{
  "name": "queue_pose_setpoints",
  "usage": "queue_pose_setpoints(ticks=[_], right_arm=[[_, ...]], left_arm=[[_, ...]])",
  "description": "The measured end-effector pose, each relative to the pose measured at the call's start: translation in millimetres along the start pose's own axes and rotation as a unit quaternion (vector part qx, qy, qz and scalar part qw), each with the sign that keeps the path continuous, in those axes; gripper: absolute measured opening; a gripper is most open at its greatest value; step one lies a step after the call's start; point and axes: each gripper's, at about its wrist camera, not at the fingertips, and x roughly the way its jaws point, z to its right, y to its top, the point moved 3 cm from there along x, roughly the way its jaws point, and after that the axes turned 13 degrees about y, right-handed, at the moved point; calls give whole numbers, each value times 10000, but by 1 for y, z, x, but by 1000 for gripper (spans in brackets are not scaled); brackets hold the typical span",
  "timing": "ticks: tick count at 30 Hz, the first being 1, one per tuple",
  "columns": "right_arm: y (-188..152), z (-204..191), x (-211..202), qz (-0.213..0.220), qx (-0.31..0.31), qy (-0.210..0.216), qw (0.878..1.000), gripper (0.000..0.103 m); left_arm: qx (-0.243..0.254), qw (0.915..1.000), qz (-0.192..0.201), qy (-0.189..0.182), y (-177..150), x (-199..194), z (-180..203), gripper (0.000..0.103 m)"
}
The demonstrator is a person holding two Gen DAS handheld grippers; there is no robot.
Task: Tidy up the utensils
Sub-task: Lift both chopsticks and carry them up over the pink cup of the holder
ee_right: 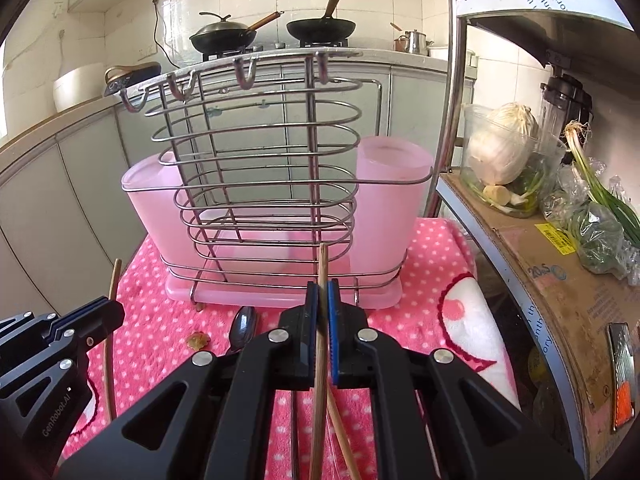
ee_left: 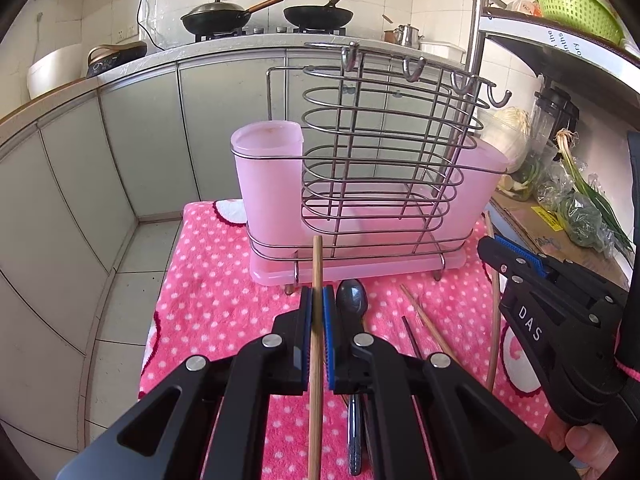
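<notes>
My left gripper (ee_left: 317, 304) is shut on a light wooden chopstick (ee_left: 316, 380) that sticks out forward past its blue pads. My right gripper (ee_right: 323, 304) is shut on a second wooden chopstick (ee_right: 320, 400) in the same way. Both hover over a pink dotted cloth (ee_left: 208, 300), in front of a wire utensil rack (ee_left: 380, 152) with pink plastic cups (ee_left: 266, 176) at its ends. A dark metal spoon (ee_left: 351, 300) lies on the cloth before the rack. Loose chopsticks (ee_left: 428, 320) lie beside it. Each gripper shows in the other's view: right gripper (ee_left: 490, 245), left gripper (ee_right: 116, 309).
A metal shelf (ee_right: 520, 248) stands close on the right, lined with cardboard and holding greens, a cabbage (ee_right: 500, 148) and a blender. Grey cabinets and a counter with two woks (ee_left: 216, 14) run behind. Tiled floor (ee_left: 132, 280) lies left of the cloth. A small crumb (ee_right: 199, 340) sits near the spoon.
</notes>
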Motion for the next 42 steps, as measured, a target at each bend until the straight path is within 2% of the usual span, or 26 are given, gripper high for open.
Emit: queue_pose_setpoints(ticks=[29, 42], right_arm=[[4, 0, -26, 414, 55, -60, 9991, 5], [15, -5, -44, 634, -48, -6, 9980, 5]], left_arm=[[46, 9995, 312, 60, 7, -28, 6, 5], [-37, 9973, 723, 124, 25, -57, -4, 5]])
